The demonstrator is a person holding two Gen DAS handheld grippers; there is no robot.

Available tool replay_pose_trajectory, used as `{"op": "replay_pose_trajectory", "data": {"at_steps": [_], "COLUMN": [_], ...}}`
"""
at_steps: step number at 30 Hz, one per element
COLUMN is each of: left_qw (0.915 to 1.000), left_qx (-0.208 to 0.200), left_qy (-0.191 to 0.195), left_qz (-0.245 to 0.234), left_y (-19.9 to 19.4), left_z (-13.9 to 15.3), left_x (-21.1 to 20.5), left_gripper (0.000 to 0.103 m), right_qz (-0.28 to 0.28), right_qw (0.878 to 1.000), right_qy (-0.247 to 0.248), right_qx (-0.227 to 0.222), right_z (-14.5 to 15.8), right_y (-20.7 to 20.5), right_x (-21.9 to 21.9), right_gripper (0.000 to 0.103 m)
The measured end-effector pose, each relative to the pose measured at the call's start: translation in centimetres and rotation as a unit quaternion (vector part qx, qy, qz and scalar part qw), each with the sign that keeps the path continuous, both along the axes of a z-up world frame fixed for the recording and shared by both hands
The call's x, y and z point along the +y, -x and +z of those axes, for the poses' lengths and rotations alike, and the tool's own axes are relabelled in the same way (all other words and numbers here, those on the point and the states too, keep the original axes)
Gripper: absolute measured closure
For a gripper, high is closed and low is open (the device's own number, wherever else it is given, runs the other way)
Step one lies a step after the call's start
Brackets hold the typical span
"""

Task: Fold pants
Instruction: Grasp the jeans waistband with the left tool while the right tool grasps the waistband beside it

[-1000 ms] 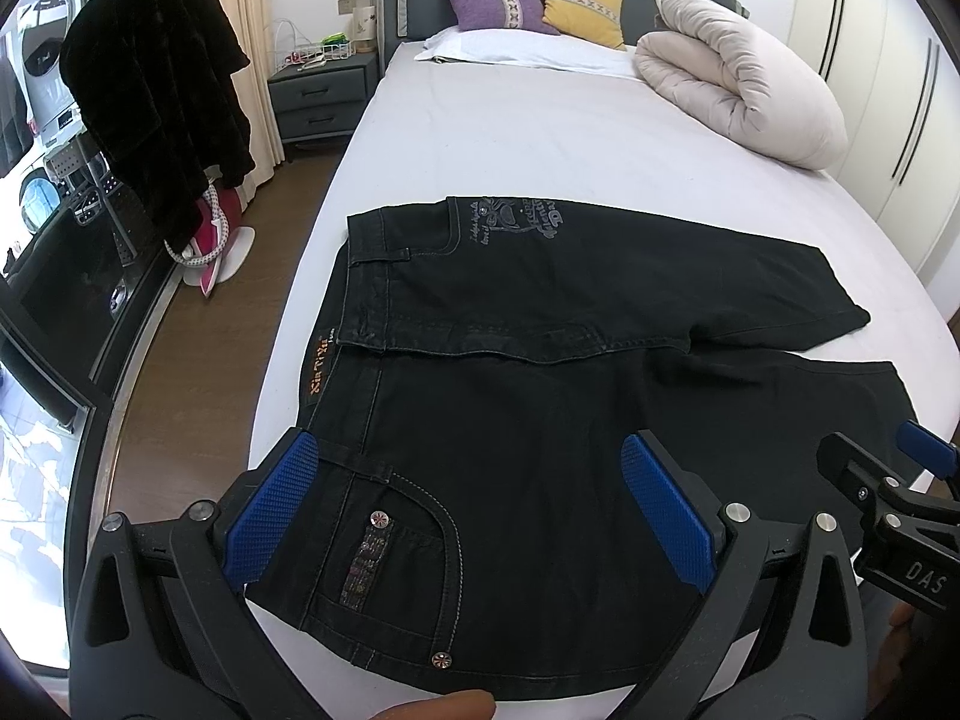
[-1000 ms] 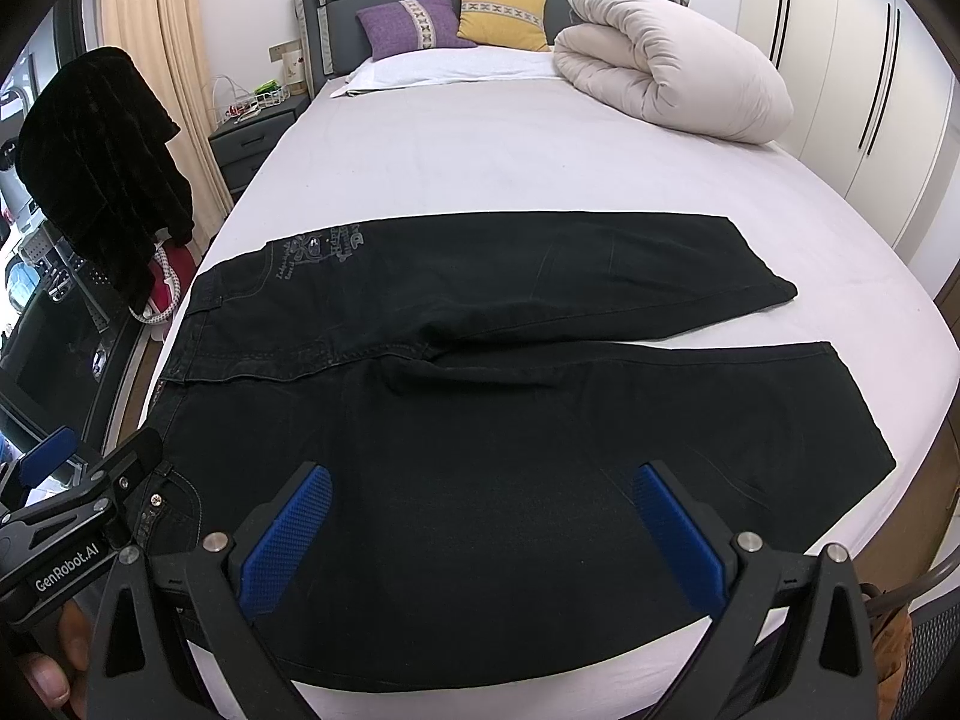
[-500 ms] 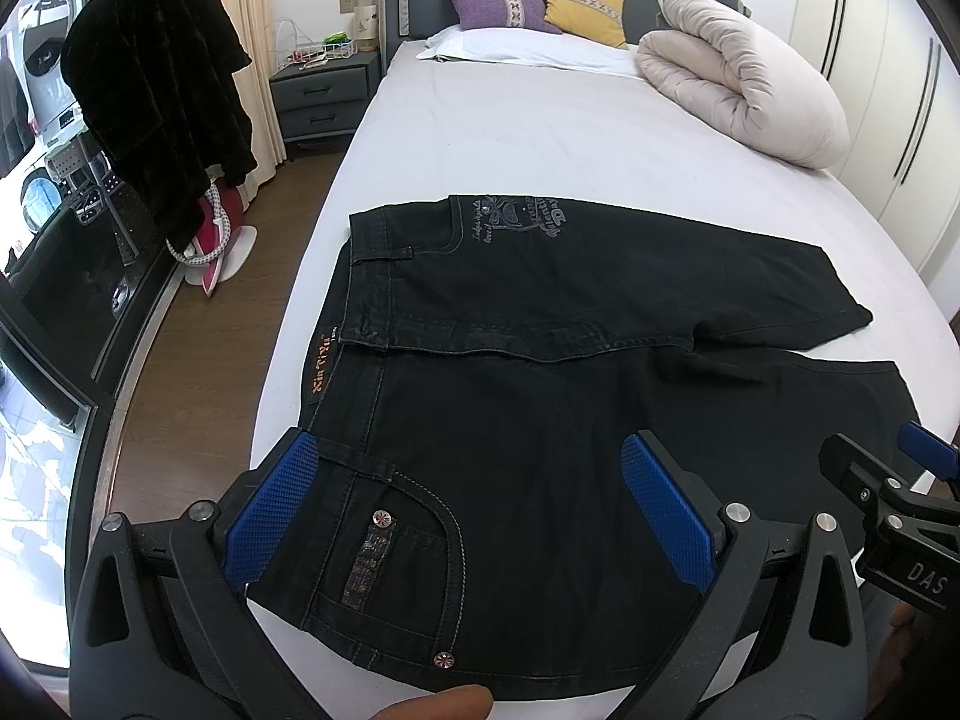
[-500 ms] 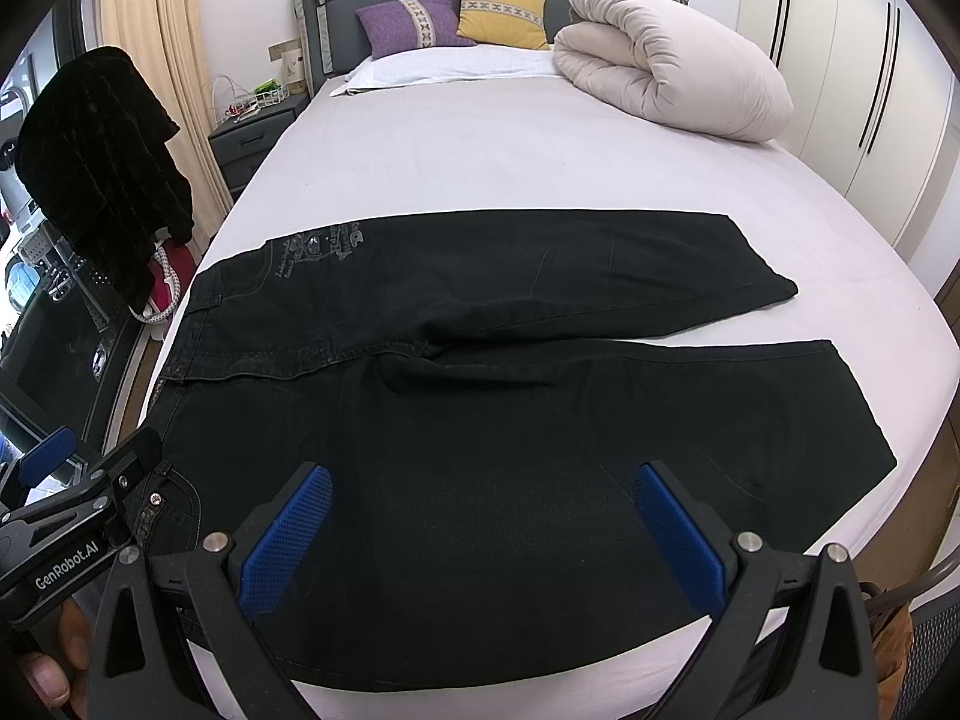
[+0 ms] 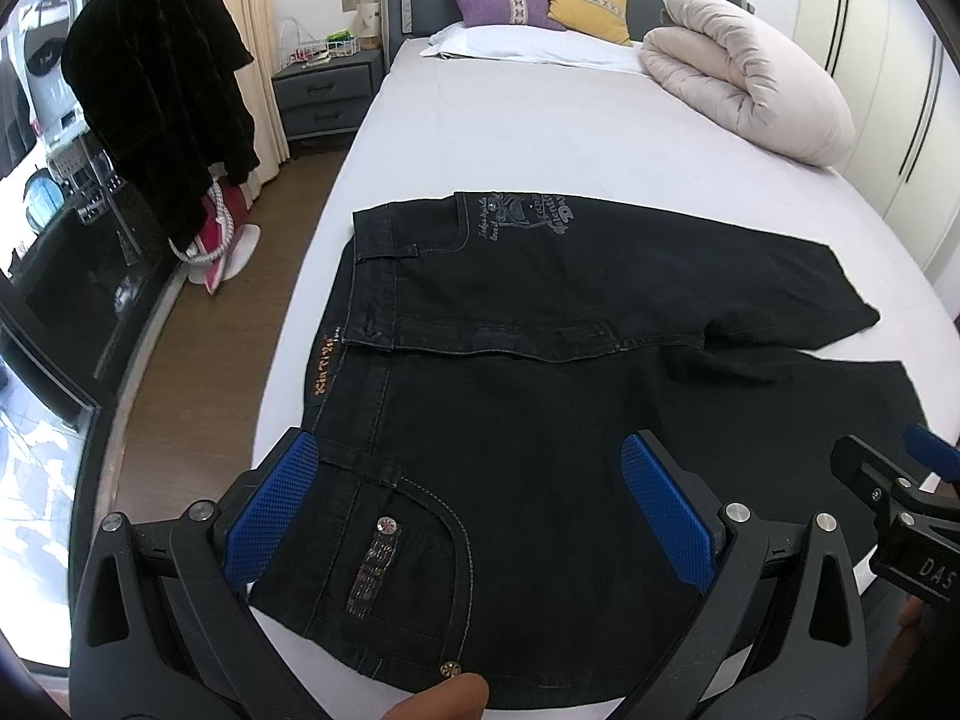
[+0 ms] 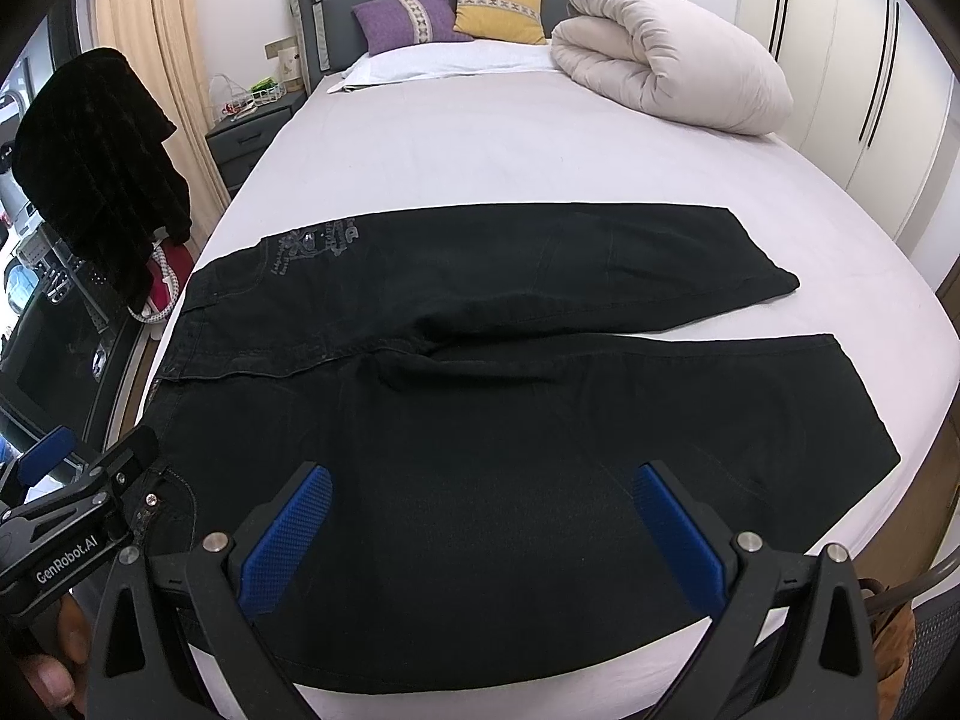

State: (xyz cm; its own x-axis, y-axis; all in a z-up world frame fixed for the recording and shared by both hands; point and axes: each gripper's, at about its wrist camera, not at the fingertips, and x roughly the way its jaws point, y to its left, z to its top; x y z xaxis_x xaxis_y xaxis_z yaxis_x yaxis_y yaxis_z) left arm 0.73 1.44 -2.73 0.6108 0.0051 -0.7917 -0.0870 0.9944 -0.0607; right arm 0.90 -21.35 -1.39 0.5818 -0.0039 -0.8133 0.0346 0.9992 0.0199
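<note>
Looking along the left gripper (image 5: 468, 510), I see black pants (image 5: 540, 408) spread flat across the near end of the bed (image 5: 540, 138), waistband toward the floor side, both legs running off to the right and lying apart in a shallow V. Its blue pads (image 5: 270, 510) stand spread wide, hovering over the studded pocket near the waist, gripping nothing (whether they brush the denim I cannot tell). A fingertip (image 5: 444, 702) shows at the bottom edge. From the right gripper (image 6: 480, 531) view, the same garment fills the foreground, the near leg's hem reaching toward the mattress edge; these tongs too are wide apart and empty, poised over the near leg's thigh. Folding seems not yet begun. To do the first fold well, I would judge each gripper should pinch the near edge, one at the waist and one farther down the leg, then carry it over the far leg together so seams and hems line up without dragging wrinkles.
</note>
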Motion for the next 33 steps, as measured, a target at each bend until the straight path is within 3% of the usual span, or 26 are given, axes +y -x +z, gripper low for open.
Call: {"op": "replay_pose_trajectory", "data": {"at_steps": [4, 7, 9, 13, 15, 18, 20, 22, 24, 27, 31, 33], "left_qw": [0.9978, 0.9968, 0.9971, 0.9989, 0.9989, 0.9988, 0.9979, 0.9984, 0.996, 0.9837, 0.9571, 0.9484], "left_qx": [0.02, 0.033, 0.046, 0.002, 0.015, 0.039, 0.04, 0.023, 0.01, 0.028, 0.088, 0.111], "left_qy": [0.061, 0.066, 0.036, 0.017, 0.011, 0.031, 0.051, 0.05, 0.055, 0.071, 0.085, 0.07], "left_qz": [-0.013, -0.029, -0.048, -0.042, -0.044, 0.003, 0.01, -0.016, -0.07, -0.162, -0.263, -0.289], "left_y": [-1.5, -3.1, -4.4, -5.7, -6.8, -9.3, -12.0, -15.3, -19.3, -25.7, -31.9, -33.7], "left_z": [-1.1, -2.1, -3.0, -3.1, -3.5, -3.5, -3.3, -2.9, -2.5, -3.1, -5.4, -6.9], "left_x": [1.7, 2.5, 2.4, 3.1, 3.5, 5.7, 7.4, 8.6, 9.3, 9.5, 8.7, 8.0], "left_gripper": [0.0, 0.0, 0.0, 0.0, 0.0, 0.001, 0.003, 0.003, 0.003, 0.003, 0.006, 0.009], "right_qz": [-0.003, 0.003, 0.011, 0.041, 0.058, 0.096, 0.113, 0.134, 0.157, 0.203, 0.228, 0.234], "right_qw": [1.0, 1.0, 1.0, 0.998, 0.996, 0.993, 0.991, 0.989, 0.985, 0.977, 0.971, 0.969], "right_qy": [-0.005, -0.018, -0.027, -0.045, -0.048, -0.054, -0.052, -0.046, -0.047, -0.06, -0.075, -0.076], "right_qx": [0.002, 0.0, -0.007, -0.034, -0.041, -0.039, -0.044, -0.049, -0.047, -0.03, -0.02, -0.015], "right_z": [-0.7, -0.6, -0.4, 0.4, 0.6, 0.6, 0.6, 0.6, 0.4, -0.2, -0.9, -1.3], "right_y": [-0.3, -1.1, -1.5, -3.2, -4.4, -6.8, -8.2, -9.6, -10.9, -13.0, -14.9, -15.5], "right_x": [-1.4, -1.9, -2.1, -2.3, -2.3, -2.2, -2.1, -2.1, -2.1, -2.2, -2.7, -3.0], "right_gripper": [0.0, 0.0, 0.0, 0.0, 0.0, 0.0, 0.0, 0.0, 0.009, 0.018, 0.019, 0.019]}}
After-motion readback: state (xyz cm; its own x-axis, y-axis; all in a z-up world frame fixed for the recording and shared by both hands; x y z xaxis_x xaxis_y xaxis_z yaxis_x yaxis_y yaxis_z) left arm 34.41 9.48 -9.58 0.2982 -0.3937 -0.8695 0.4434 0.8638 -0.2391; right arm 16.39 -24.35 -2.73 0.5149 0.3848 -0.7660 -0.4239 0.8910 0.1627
